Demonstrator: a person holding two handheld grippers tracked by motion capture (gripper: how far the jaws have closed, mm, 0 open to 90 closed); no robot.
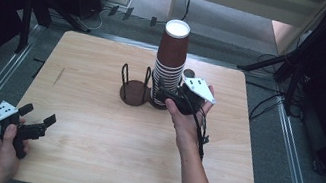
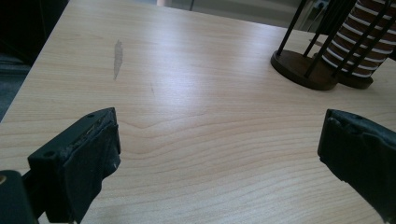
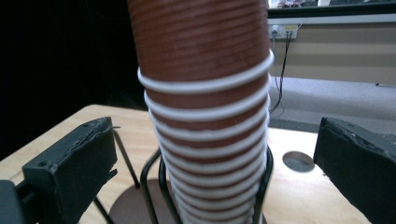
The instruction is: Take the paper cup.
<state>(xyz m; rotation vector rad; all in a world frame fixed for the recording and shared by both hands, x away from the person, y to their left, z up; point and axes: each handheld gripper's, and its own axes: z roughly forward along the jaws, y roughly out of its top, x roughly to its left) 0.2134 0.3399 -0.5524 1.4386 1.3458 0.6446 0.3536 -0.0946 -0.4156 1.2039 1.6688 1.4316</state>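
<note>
Two wide tongs, right tongs (image 3: pixel 217 172) flanking cup stack (image 3: pixel 205 93), left tongs (image 2: pixel 219 163) apart.

Bare table (image 1: pixel 94 125) open before left claw (image 2: pixel 219 154), cup stack (image 3: pixel 205 116) and wire holder (image 3: pixel 261 186) between right claw's (image 3: pixel 210 163) jaws

You see a stack of cups (image 1: pixel 170 62) in reddish brown, with white rims that make thin white rings down its lower half, and the top is white. The wire holder (image 1: pixel 135 86) is black, on dark brown round bases. The worktop (image 1: pixel 94 125) is pale wood with fine grain lines and one grey smear. Each hand-held gripper is black, your left (image 1: pixel 37 117) and your right (image 1: pixel 163 94), and each has a light grey plate with dark dots.
</note>
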